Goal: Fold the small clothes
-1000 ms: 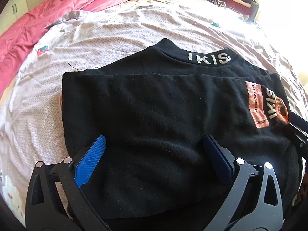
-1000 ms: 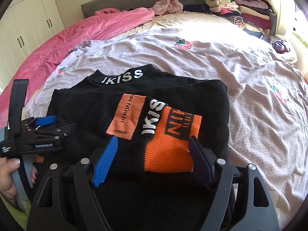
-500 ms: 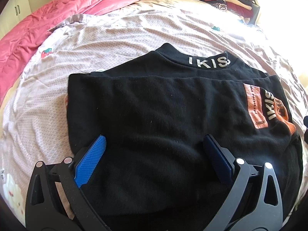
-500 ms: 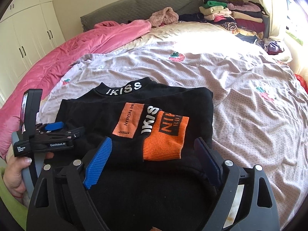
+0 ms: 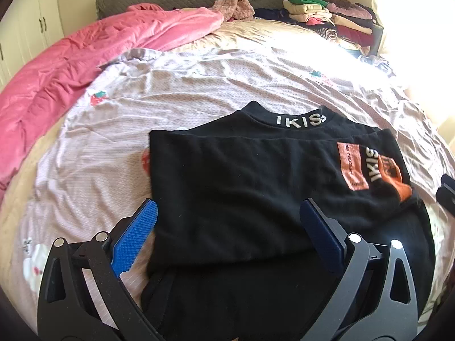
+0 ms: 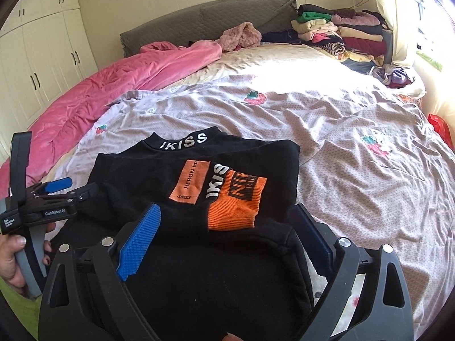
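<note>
Both grippers, left gripper [image 5: 227,227] and right gripper [image 6: 227,233], have lifted back off the folded black IKISS sweatshirt [image 6: 199,184] on the strawberry-print bedsheet [image 6: 355,142]; left gapes empty, right's jaws are opening, gripping nothing

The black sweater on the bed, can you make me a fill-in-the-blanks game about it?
1. The black sweater has a cuff coloured ____.
2. The white letters on its collar spell ____.
3. The fruit printed on the bedsheet is a ____.
4. The blanket beside the sheet is coloured ____.

Missing words: orange; IKISS; strawberry; pink
</note>
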`<state>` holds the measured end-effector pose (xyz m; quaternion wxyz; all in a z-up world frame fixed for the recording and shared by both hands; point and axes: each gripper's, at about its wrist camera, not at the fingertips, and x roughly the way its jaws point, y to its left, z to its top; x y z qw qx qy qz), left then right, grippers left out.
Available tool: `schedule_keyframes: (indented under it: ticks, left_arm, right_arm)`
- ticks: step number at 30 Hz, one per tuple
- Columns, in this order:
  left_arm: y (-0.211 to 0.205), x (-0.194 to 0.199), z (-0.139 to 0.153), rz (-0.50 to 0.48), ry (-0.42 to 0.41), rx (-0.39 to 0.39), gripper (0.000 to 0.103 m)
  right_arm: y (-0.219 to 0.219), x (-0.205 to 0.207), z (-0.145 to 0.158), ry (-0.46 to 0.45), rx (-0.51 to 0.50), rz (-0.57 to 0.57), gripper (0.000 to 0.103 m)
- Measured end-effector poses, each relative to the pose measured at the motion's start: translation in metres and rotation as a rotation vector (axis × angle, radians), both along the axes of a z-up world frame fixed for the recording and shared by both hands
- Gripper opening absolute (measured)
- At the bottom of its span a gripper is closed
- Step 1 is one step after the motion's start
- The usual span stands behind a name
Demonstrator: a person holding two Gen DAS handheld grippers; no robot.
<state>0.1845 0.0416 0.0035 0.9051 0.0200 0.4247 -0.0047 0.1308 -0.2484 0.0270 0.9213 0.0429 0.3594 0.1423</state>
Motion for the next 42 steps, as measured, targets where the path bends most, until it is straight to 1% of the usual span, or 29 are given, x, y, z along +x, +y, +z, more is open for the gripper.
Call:
schedule_keyframes:
  ticks: [2,3,6,11,17,24,29,34,39,42]
  left_arm:
    - [0.001,-0.008,0.003,0.013,-0.004,0.033,0.094]
    - [0.000,-0.012,0.005,0.013,-0.009,0.036,0.094]
    - [0.000,-0.024,0.012,0.003,-0.019,0.023,0.094]
    - [-0.001,-0.046,0.019,-0.009,-0.036,0.026,0.094]
    - [0.010,-0.063,0.022,0.012,-0.029,-0.012,0.094]
    - [0.027,-0.084,0.017,0.044,0.004,-0.028,0.094]
    - [0.041,-0.097,0.012,0.077,0.025,-0.013,0.094]
    - [0.049,-0.107,0.008,0.088,0.037,0.001,0.094]
    - [0.059,-0.119,0.002,0.101,0.057,0.003,0.094]
    - [0.067,-0.125,-0.002,0.109,0.070,-0.008,0.094]
  right_arm:
    - [-0.002,-0.005,0.003,-0.008,0.001,0.004,0.093]
    - [-0.003,-0.007,0.004,-0.011,0.000,0.007,0.093]
    - [-0.005,-0.014,0.008,-0.021,-0.007,0.009,0.093]
    - [-0.010,-0.027,0.014,-0.037,-0.015,0.009,0.094]
    - [-0.014,-0.038,0.018,-0.045,-0.029,0.012,0.094]
    - [-0.020,-0.050,0.021,-0.049,-0.038,0.014,0.094]
    - [-0.023,-0.058,0.021,-0.048,-0.051,0.015,0.094]
    - [-0.028,-0.065,0.019,-0.040,-0.060,0.010,0.094]
    - [-0.034,-0.073,0.016,-0.032,-0.067,0.004,0.094]
    - [-0.038,-0.078,0.015,-0.027,-0.069,0.002,0.094]
